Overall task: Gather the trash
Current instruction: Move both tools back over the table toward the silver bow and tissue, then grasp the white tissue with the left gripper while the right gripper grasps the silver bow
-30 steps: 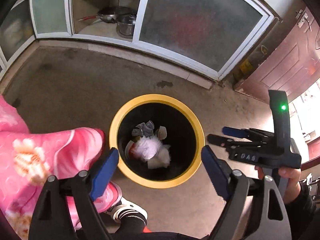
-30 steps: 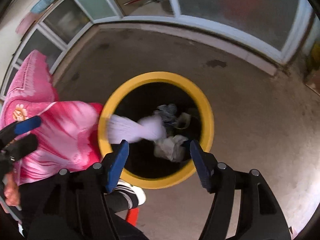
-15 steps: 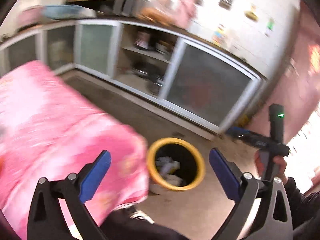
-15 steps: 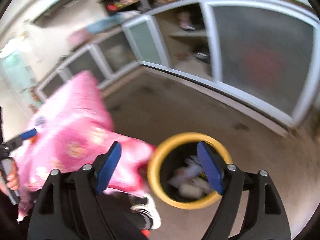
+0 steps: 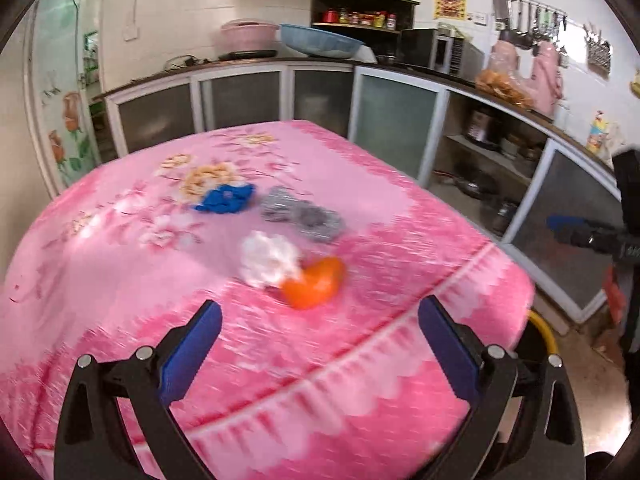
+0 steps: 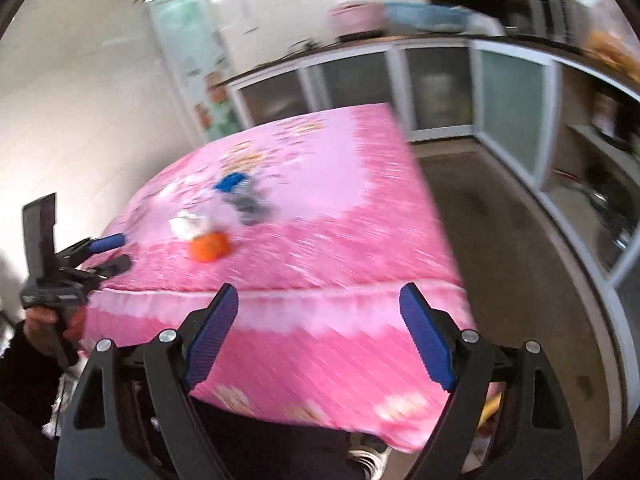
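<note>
Trash lies on a pink flowered tablecloth [image 5: 120,280]: an orange peel [image 5: 314,282], a white crumpled tissue [image 5: 266,258], a grey crumpled wrapper [image 5: 304,214] and a blue crumpled piece [image 5: 226,198]. The same pile shows in the right wrist view, with the orange peel [image 6: 208,246] nearest. My left gripper [image 5: 320,344] is open and empty, above the table's near edge. My right gripper [image 6: 320,332] is open and empty, in front of the table's side. A sliver of the yellow bin rim [image 5: 544,330] shows past the table's right corner.
Kitchen cabinets with frosted doors [image 5: 396,124] run behind and right of the table. The counter carries basins [image 5: 316,40] and a microwave. Concrete floor [image 6: 500,240] lies between table and cabinets. The right gripper shows at the left view's right edge [image 5: 592,236].
Both grippers have swung up from over the yellow bin to face the table top. The bin has dropped almost out of view. The trash pile on the cloth has come into sight.
</note>
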{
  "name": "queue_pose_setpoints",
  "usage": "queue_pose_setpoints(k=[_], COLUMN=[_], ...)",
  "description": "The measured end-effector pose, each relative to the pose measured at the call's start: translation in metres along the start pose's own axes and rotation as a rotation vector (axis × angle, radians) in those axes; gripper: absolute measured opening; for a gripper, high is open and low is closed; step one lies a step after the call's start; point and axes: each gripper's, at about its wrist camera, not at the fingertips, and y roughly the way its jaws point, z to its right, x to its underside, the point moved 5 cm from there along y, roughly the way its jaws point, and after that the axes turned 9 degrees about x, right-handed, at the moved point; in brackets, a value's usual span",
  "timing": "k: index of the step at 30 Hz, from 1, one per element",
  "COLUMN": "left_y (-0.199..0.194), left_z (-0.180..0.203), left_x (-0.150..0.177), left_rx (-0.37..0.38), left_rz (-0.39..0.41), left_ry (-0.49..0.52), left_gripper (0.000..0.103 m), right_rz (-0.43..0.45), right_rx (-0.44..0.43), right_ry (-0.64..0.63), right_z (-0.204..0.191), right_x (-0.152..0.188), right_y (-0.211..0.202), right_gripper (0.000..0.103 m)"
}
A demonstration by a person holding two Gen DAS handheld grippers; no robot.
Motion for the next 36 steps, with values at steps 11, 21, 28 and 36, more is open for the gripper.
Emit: queue_pose_setpoints(k=[11, 21, 28, 36], left_y=[0.037, 0.06, 0.084, 0.11], left_z=[-0.06, -0.06, -0.065, -0.067], left_x=[-0.028, -0.034, -0.043, -0.04], left_rx=[-0.014, 0.016, 0.085, 0.129], left_rz=[-0.021, -0.134, -0.207, -0.253], left_ry=[-0.015, 0.183, 0.162, 0.109], left_gripper=[0.095, 0.095, 0.095, 0.095], right_rz=[-0.187, -0.414, -0.499, -0.54], right_rx=[-0.075, 0.008, 0.066, 0.055], right_ry=[-0.138, -0.286, -0.309, -0.311], right_z=[-0.087, -0.126, -0.136, -0.14], right_x=[-0.081, -0.108, -0.114, -0.105], right_y=[0.112, 0.196, 0.229, 0.243], right_gripper=[0.079, 0.07, 0.068, 0.067])
